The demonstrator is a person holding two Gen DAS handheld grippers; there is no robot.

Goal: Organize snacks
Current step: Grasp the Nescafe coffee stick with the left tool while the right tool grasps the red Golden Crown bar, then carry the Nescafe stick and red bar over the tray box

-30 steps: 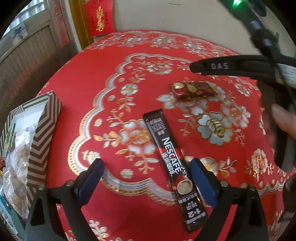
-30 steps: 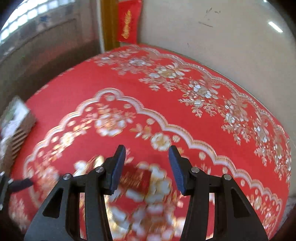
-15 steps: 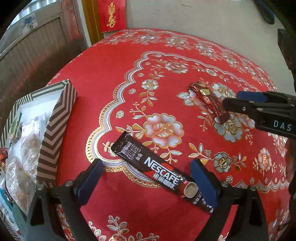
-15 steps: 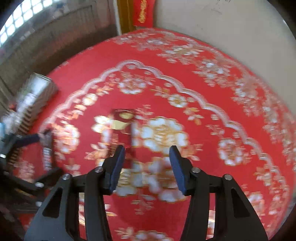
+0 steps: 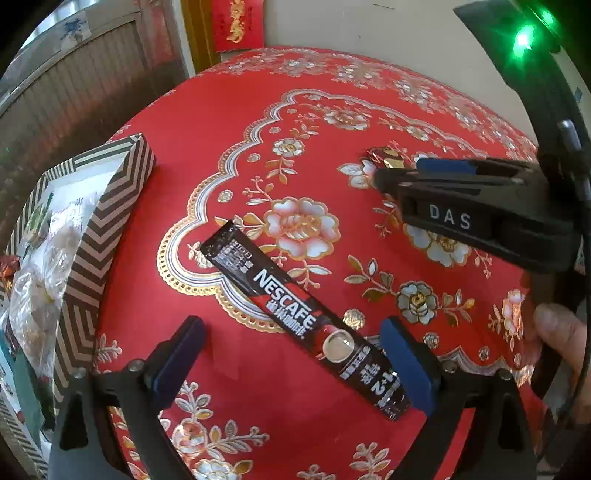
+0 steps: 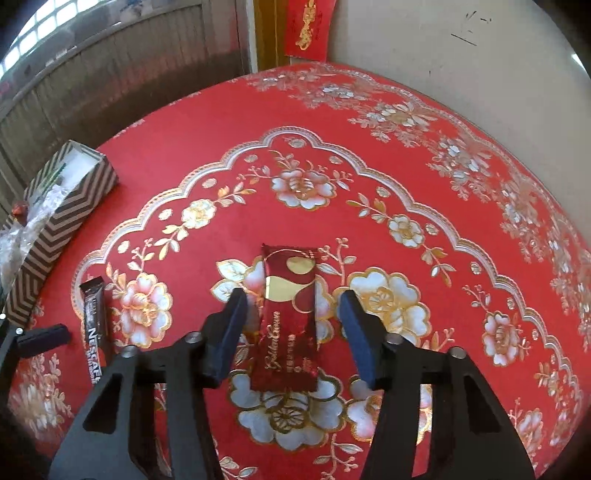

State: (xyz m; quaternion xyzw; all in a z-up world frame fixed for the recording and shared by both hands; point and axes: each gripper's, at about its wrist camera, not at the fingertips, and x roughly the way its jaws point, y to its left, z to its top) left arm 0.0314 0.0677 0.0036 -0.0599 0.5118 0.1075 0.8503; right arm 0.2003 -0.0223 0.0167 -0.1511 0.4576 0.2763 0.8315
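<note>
A black Nescafe stick sachet lies diagonally on the red floral tablecloth. My left gripper is open and low over it, its right finger beside the sachet's near end. A dark red, gold-printed snack bar lies lengthwise between the open fingers of my right gripper, not pinched. The right gripper also shows in the left wrist view, hiding most of the bar. The sachet also shows in the right wrist view.
A chevron-patterned open box holding wrapped snacks stands at the table's left edge; it also shows in the right wrist view. A wall with a red hanging stands behind the table.
My right gripper has come down and closed in so the red bar now lies between its open fingers. My left gripper has shifted, bringing the Nescafe sachet nearer its right finger.
</note>
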